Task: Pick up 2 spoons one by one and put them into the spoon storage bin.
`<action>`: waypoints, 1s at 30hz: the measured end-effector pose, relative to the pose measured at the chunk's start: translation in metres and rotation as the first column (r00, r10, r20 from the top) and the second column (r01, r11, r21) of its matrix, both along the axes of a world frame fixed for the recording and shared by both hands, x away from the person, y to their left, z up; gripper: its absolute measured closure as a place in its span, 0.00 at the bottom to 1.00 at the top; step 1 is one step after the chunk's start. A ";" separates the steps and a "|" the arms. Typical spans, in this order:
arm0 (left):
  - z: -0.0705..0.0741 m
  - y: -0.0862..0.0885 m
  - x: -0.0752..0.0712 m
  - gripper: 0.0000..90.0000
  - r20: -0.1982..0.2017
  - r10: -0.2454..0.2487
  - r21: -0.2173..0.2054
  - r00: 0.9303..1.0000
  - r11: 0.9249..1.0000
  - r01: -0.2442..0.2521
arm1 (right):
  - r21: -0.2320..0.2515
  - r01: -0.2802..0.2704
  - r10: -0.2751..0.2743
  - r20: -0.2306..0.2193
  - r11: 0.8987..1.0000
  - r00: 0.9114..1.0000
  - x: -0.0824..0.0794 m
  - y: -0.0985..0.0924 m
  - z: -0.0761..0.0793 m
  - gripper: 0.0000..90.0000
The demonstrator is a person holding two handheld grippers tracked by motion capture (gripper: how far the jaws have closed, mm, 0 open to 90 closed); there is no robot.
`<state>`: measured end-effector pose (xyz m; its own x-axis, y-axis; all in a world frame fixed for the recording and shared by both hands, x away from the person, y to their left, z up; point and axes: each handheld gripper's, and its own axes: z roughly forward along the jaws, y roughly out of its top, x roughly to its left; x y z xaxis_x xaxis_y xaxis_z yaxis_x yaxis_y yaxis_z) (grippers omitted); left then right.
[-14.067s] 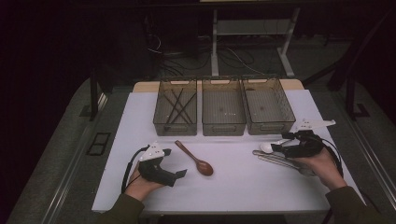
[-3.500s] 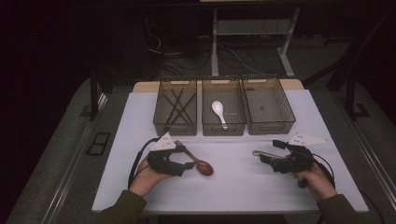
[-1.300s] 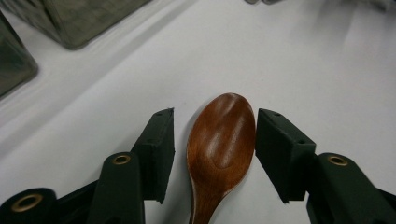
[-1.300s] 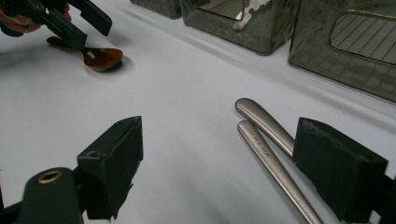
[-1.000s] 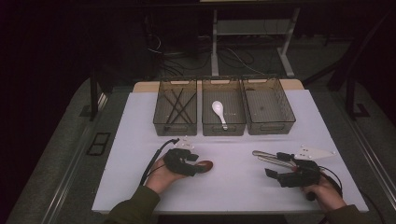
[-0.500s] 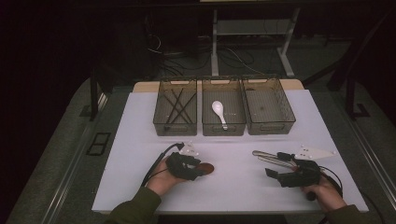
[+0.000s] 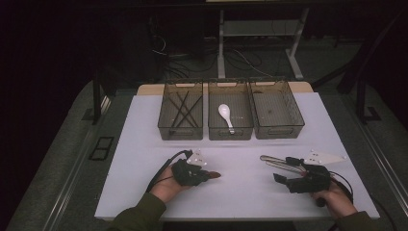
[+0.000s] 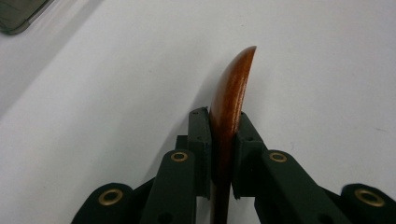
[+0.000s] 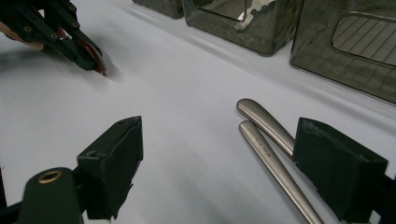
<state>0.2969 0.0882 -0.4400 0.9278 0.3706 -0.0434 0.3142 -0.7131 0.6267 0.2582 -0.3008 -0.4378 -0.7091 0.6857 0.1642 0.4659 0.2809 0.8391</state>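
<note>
Beyond hands: three bins (image 7: 230, 109) | left gripper (image 7: 208, 174) clenching wooden spoon (image 8: 229, 107) | right gripper (image 7: 284, 169) released

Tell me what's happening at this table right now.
A person is sorting cutlery into three mesh bins. The left gripper has just been closing and now pinches the wooden spoon on the white table. The right gripper is open beside two metal handles. A white spoon already lies in the middle bin; dark sticks are in the left bin.
</note>
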 end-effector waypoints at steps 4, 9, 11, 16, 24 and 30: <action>0.001 0.000 0.000 0.89 0.008 -0.010 0.010 1.000 1.000 0.010 | 0.001 -0.001 0.001 0.000 1.000 1.000 0.000 0.000 0.000 0.18; 0.001 0.000 0.001 0.89 -0.002 -0.007 0.002 1.000 1.000 0.007 | 0.002 0.001 -0.001 0.000 1.000 1.000 0.000 0.000 0.000 0.18; 0.001 0.000 0.001 0.89 -0.011 0.000 -0.003 1.000 1.000 0.000 | 0.001 0.000 0.000 0.001 1.000 1.000 0.000 0.000 0.000 0.18; 0.004 -0.001 0.003 0.90 -0.014 0.001 0.004 1.000 1.000 -0.001 | 0.002 0.000 0.000 0.000 1.000 1.000 0.000 0.000 0.000 0.18; 0.017 -0.003 0.012 0.90 -0.019 0.007 -0.038 1.000 0.999 -0.007 | 0.003 0.000 0.000 0.001 1.000 1.000 0.001 0.000 0.000 0.18; 0.033 -0.009 0.022 0.90 -0.011 0.010 -0.065 1.000 0.998 -0.011 | 0.004 0.000 0.000 -0.002 1.000 1.000 0.000 -0.001 0.000 0.18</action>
